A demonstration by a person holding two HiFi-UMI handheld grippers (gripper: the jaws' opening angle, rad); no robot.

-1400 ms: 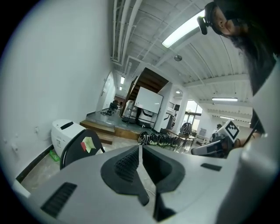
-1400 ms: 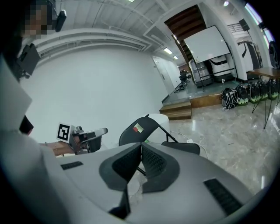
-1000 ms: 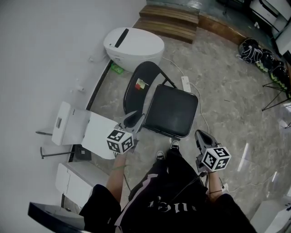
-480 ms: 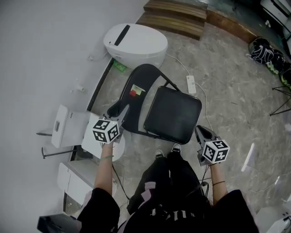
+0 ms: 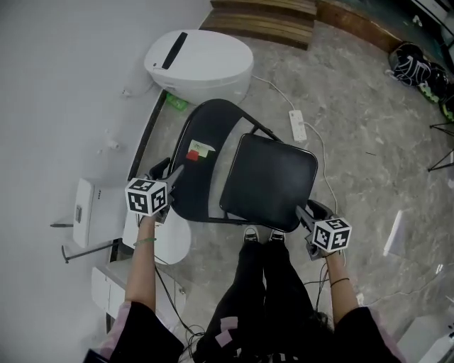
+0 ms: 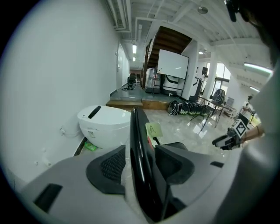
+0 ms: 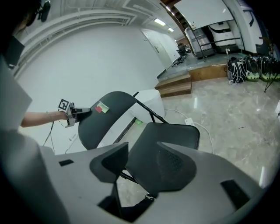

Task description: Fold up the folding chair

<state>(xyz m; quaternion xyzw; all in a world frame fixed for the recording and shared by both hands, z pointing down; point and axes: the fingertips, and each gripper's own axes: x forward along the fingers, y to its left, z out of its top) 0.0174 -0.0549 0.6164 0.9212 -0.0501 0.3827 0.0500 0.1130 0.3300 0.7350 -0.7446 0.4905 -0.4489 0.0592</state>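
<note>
The black folding chair stands unfolded, its backrest [image 5: 202, 159] to the left and its seat [image 5: 271, 179] to the right. A small paper note [image 5: 198, 149] is stuck to the backrest. My left gripper [image 5: 165, 173] straddles the backrest's outer edge [image 6: 139, 131]. Its jaws have just been opening, and a gap shows beside the left pad [image 6: 113, 165]. My right gripper [image 5: 307, 211] is at the seat's near right corner [image 7: 151, 153], which sits between its jaws. They too have just been opening, and neither pad presses on the seat.
A white toilet [image 5: 198, 62] stands against the wall behind the chair. A power strip [image 5: 296, 126] and its cable lie on the stone floor to the right. Wooden steps [image 5: 264, 15] are at the back, white units [image 5: 84, 204] at the left. The person's shoes [image 5: 259, 235] touch the seat's front.
Both grippers have come down and forward to the chair. The left one slid onto the backrest's edge, and the right one reached the seat's corner with its jaws parted.
</note>
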